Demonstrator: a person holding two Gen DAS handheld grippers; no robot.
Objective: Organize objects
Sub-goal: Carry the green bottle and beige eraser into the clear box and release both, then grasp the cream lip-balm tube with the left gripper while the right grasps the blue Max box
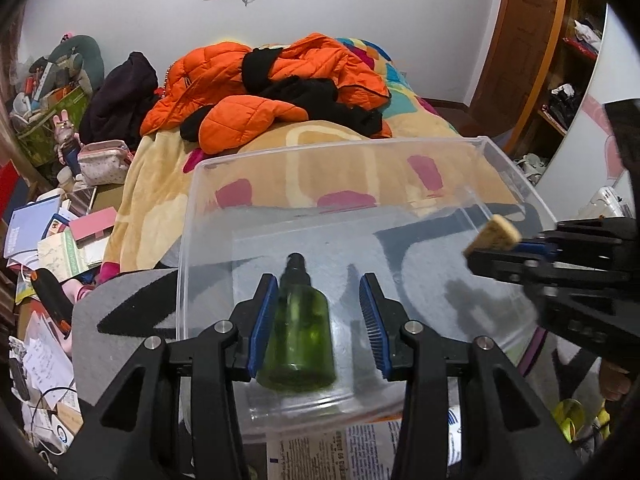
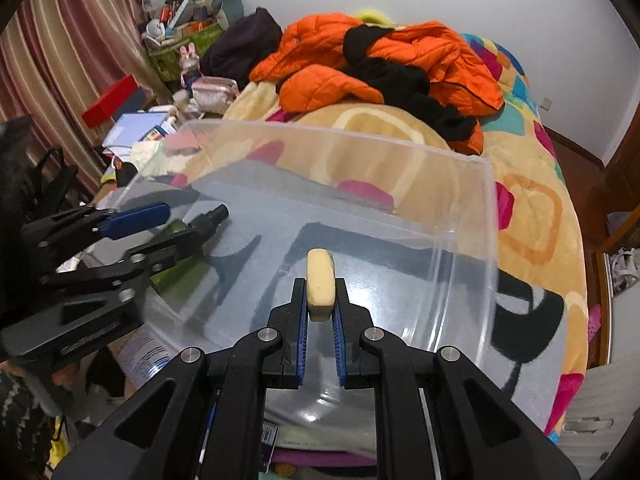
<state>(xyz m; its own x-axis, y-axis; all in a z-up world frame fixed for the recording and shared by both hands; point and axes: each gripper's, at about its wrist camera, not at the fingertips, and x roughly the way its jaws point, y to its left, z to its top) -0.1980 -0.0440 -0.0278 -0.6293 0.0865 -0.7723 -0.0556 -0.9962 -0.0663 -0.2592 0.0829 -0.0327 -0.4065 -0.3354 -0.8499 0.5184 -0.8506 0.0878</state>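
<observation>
Left wrist: orange jacket (image 1: 272, 80) behind clear bin (image 1: 340, 148) holding green bottle (image 1: 298, 332).

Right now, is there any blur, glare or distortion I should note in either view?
Left wrist view: green spray bottle and the cork-coloured block look soft; fisheye bends the clear plastic bin rim. Right wrist view: sharper, with window glare on the bin floor.

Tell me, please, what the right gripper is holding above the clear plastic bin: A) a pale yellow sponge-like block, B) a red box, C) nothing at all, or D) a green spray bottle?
A: the right gripper is shut on a pale yellow block above the clear bin; the green spray bottle lies between the left gripper's fingers.
</observation>
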